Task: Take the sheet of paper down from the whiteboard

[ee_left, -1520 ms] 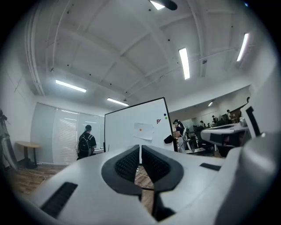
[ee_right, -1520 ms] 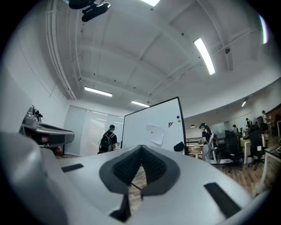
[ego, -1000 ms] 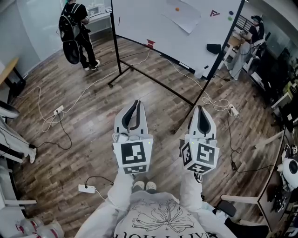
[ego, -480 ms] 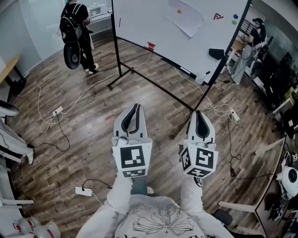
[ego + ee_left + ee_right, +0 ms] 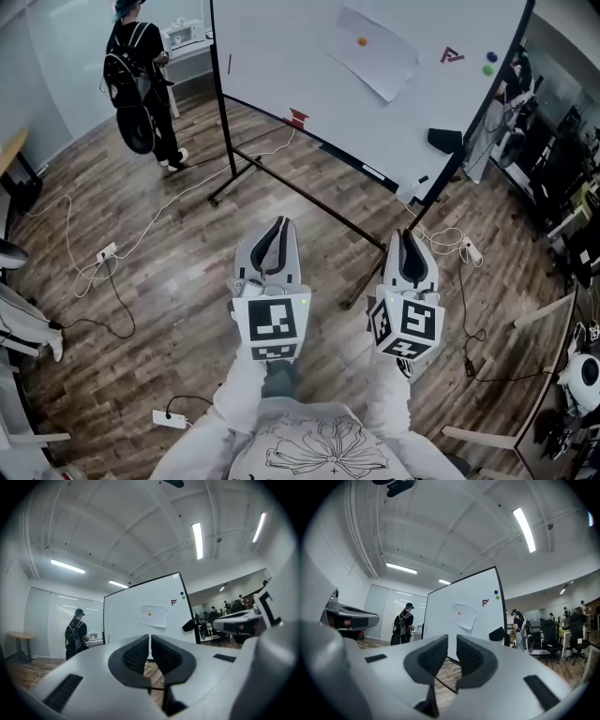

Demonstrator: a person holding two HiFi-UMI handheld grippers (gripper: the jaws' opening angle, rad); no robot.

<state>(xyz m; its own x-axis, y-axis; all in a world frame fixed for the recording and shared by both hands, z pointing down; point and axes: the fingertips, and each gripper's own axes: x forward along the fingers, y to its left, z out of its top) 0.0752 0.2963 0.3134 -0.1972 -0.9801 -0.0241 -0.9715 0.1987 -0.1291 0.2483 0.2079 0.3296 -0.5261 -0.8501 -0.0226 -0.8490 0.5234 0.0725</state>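
1. On the whiteboard [image 5: 281, 84], in its upper right part, hangs the sheet of paper [image 5: 382, 66], slightly askew, with an orange magnet [image 5: 362, 41] on its upper half (the only thing seen pinning it).
2. Right of the paper on the same board sit a small red mark [image 5: 453, 56], a blue magnet [image 5: 491, 56] and a green magnet [image 5: 488, 69] just under the blue one. A black eraser [image 5: 445, 140] clings lower down, near the board's right edge.
3. Facing the board and well apart from it, the left gripper [image 5: 150, 638] points level at it. Its jaws are pressed together with only a hairline slit, and nothing is between them.
4. Beside it, equally far from the board, the right gripper [image 5: 452, 637] points toward the board's right-hand leg. Its jaws have just been opening and now stand at a narrow gap with nothing in it (only floor and the board's frame show through).
5. Neither gripper touches the paper or the board.
6. Off the board's left edge stands a person [image 5: 134, 80] with a black backpack, back turned.
7. On the wood floor [image 5: 169, 281], out in front of the board's left side, lies a power strip [image 5: 106, 252] with its white cable.
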